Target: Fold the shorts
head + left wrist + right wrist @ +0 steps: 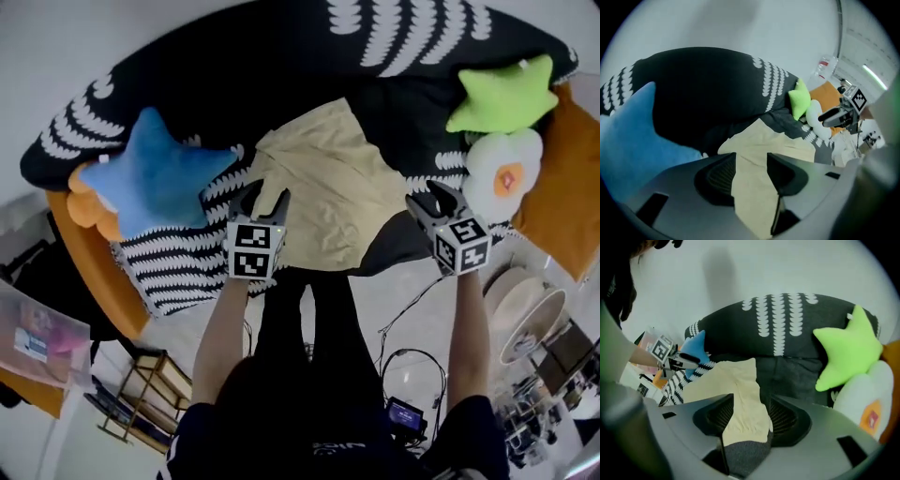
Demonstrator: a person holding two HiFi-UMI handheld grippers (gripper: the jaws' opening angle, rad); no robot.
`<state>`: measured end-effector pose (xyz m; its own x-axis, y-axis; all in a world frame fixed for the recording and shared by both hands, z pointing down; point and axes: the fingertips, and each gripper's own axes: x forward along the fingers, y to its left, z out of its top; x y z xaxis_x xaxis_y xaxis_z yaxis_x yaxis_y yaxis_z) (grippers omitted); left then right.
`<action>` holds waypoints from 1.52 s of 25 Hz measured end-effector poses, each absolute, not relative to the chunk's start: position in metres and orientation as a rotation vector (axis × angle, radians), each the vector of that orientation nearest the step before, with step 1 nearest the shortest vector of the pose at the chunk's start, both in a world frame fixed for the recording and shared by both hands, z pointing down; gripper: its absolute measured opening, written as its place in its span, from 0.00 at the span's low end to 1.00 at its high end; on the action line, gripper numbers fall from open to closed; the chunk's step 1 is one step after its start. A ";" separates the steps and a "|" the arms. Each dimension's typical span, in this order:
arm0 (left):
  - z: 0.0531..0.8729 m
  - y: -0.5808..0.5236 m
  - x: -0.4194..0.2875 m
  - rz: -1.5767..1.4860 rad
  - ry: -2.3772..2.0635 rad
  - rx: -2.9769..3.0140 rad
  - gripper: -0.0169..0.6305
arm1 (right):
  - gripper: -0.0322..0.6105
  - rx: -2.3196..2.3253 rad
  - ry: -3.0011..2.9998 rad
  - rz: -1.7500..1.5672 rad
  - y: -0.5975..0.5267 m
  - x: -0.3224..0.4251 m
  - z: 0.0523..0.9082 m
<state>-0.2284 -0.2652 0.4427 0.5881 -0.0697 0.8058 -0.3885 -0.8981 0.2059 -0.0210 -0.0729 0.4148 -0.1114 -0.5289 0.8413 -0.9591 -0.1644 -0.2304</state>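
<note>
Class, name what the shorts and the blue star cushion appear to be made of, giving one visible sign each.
Shorts: thin matte cloth, probably cotton; it lies in soft creases. Blue star cushion: plush fabric over soft stuffing, likely; puffy rounded arms.

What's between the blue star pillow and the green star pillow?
The cream shorts lie between the blue star pillow and the green star pillow, on the black patterned cover; the head view shows it.

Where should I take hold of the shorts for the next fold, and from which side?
I'd take the shorts by the two corners of their near edge, coming from the person's side. They lie flat on the dark blanket, and that edge faces the left gripper and the right gripper.
</note>
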 end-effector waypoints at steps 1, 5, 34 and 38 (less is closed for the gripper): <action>0.441 -0.266 -0.213 1.248 -0.315 2.500 0.33 | 0.42 1.720 -1.612 1.237 -0.059 -0.018 0.418; 0.446 -0.271 -0.150 1.396 -0.053 2.660 0.32 | 0.38 1.779 -1.517 1.339 -0.016 -0.011 0.442; 0.587 -0.229 0.026 2.538 1.635 2.584 0.06 | 0.13 1.493 -1.585 1.665 0.038 -0.008 0.559; 0.544 -0.250 0.055 2.264 1.131 2.922 0.06 | 0.13 1.516 -1.542 1.576 0.036 0.009 0.554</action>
<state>0.0548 -0.2504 0.5439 0.2506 -0.0011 0.9681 0.7747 -0.5995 -0.2012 0.0090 0.0364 0.5542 -0.2857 -0.3533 0.8908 -0.8828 -0.2647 -0.3881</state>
